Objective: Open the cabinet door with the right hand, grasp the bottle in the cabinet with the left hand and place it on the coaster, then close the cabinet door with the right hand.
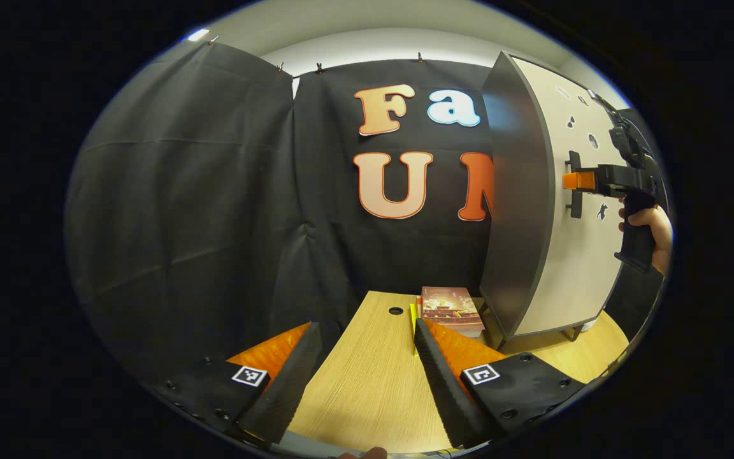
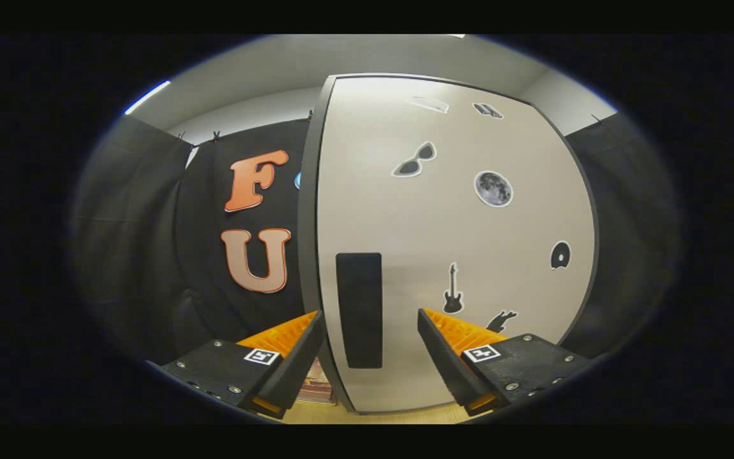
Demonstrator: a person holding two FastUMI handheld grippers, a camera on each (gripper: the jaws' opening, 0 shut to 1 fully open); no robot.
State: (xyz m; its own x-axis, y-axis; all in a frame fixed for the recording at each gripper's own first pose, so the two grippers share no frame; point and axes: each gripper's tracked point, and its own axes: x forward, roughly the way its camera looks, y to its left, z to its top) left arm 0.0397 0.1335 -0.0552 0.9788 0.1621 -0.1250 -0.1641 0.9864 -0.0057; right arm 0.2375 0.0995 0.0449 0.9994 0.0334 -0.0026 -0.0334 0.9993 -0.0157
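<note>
Between the left gripper's [image 1: 367,354] fingers lies a matt wood-grain table [image 1: 367,382]; ahead of the right gripper's [image 2: 370,338] fingers, a smooth, matt cabinet door [image 2: 456,242].

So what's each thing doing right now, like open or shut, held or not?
Cabinet door: shut.
Door handle: upright, between the right gripper's spread fingers, not clamped.
Right gripper: open, around the handle.
Left gripper: open, holding nothing, over the table.
Books: lying flat in a stack on the table beside the cabinet.
</note>
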